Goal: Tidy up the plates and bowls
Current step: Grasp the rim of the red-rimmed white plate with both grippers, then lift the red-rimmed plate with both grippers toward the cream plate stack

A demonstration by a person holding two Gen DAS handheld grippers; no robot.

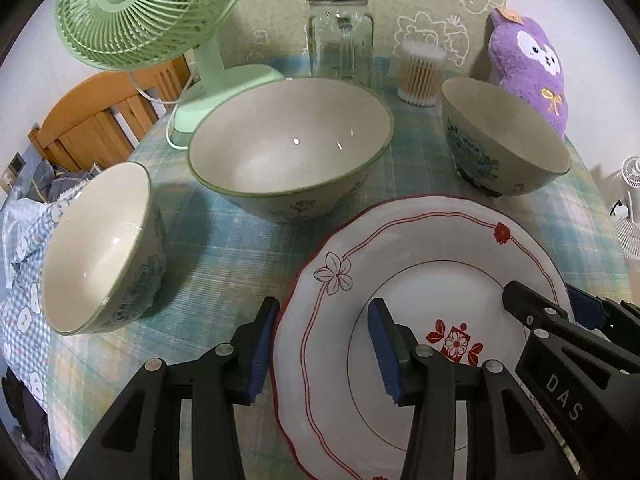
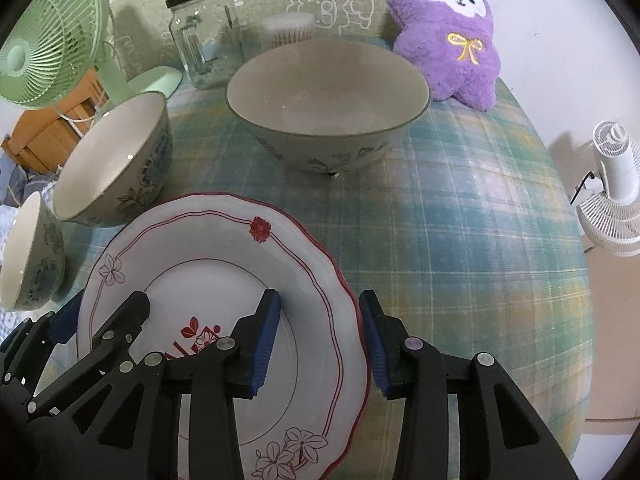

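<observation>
The plate (image 1: 420, 280) is white with a red wavy rim and sits in the lower middle of the left wrist view, lower left of the right wrist view. The left gripper (image 1: 324, 344) is straddled over the plate's left edge: one blue pad is seen outside the rim, the other over the plate's inner well. The jaws are set at a middling gap, and whether the pads actually press the rim can't be told. Same story for the right gripper (image 2: 320, 340), which is placed over the plate's right edge, one pad inside the rim and one outside over the cloth; the gap is moderate and contact can't be confirmed either.

Three bowls are found around it. A big bowl (image 1: 290, 148) with a green rim is seen just behind the plate at frame centre in the left view. A smaller bowl (image 1: 100, 248) is at the left edge, and another bowl (image 1: 504, 140) is at upper right, close to the plate's far rim.

Further back, a green fan (image 1: 140, 12) is at upper left, a glass jar (image 1: 340, 36) at top centre, a tub of cotton swabs (image 1: 420, 72) beside it, and a purple plush toy (image 1: 528, 64) at upper right. Everything is laid on a blue-green plaid tablecloth (image 2: 460, 220). A white fan (image 2: 612, 184) is seen off the table at the right edge, and a wooden chair (image 1: 92, 116) at upper left.
</observation>
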